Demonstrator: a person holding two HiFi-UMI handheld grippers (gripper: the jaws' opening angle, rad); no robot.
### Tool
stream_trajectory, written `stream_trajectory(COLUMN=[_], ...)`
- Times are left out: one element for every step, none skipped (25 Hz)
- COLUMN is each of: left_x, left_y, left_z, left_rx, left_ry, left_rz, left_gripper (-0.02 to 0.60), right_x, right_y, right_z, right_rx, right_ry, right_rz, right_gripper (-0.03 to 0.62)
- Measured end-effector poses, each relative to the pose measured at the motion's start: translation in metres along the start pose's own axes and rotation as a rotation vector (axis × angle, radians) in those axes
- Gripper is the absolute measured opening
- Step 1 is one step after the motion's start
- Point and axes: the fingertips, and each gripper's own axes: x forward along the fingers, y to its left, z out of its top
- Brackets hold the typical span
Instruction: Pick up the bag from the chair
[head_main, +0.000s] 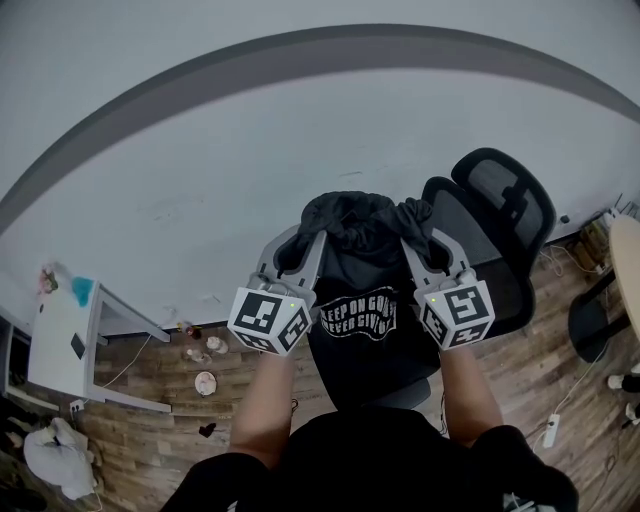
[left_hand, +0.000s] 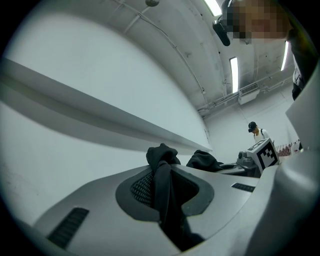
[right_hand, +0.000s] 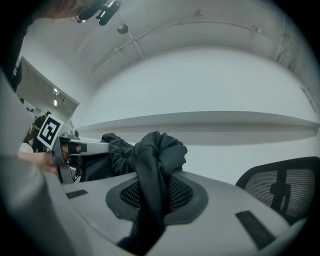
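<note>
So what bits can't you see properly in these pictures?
- Chair seat: head view, covered by the bag.
- Bag's lettering: head view, end hidden behind the right tongs.
- Floor bits: head view, too small to name.
- Bag's lower part: left gripper view, hidden under the left tongs.

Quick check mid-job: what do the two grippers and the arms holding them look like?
Both the left gripper and right gripper are light grey, with curved jaws lined by dark mesh-textured pads. Each carries a white cube with black square markers. The forearms are bare; the sleeves are black.
</note>
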Motion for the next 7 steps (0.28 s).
stream_trajectory(left_x=[0.0011, 0.0022, 0.0034, 0.0046, 0.006, 0.0075, 0.009], left_y=[0.0007, 0.0012, 0.0016, 0.0021, 0.0026, 0.0032, 0.0037], left_z=[-0.0015, -0.0028, -0.004, -0.0053, -0.0066, -0.0081, -0.0097], left_rx=[-0.003, -0.005, -0.008, -0.011, -0.014, -0.017, -0.021], left_ry=[0.001, 0.0, -0.001, -0.002, -0.002, -0.002, -0.002], left_rz=[0.002, 0.003, 0.003, 0.004, 0.004, 0.004, 0.004], left_gripper=[0.061, 0.061, 0.061, 0.061, 0.061, 0.061, 0.061], right_x=[0.0013, 0.0024, 0.0033, 0.0041, 0.0049, 0.0056, 0.0063], right_y=[-0.0008, -0.0017, -0.0027, -0.0036, -0.0045, -0.0053, -0.0061], right_z=[-0.0019, -0.0037, -0.0052, -0.0066, -0.008, -0.0093, -0.0106], right_rx=[0.002, 0.005, 0.007, 0.008, 0.009, 0.01, 0.01], right_ry=[0.001, 0.001, 0.001, 0.001, 0.002, 0.002, 0.003], right_rz=[0.001, 0.002, 0.002, 0.002, 0.002, 0.002, 0.003], right_gripper=[0.089, 0.089, 0.089, 0.089, 0.089, 0.089, 0.089])
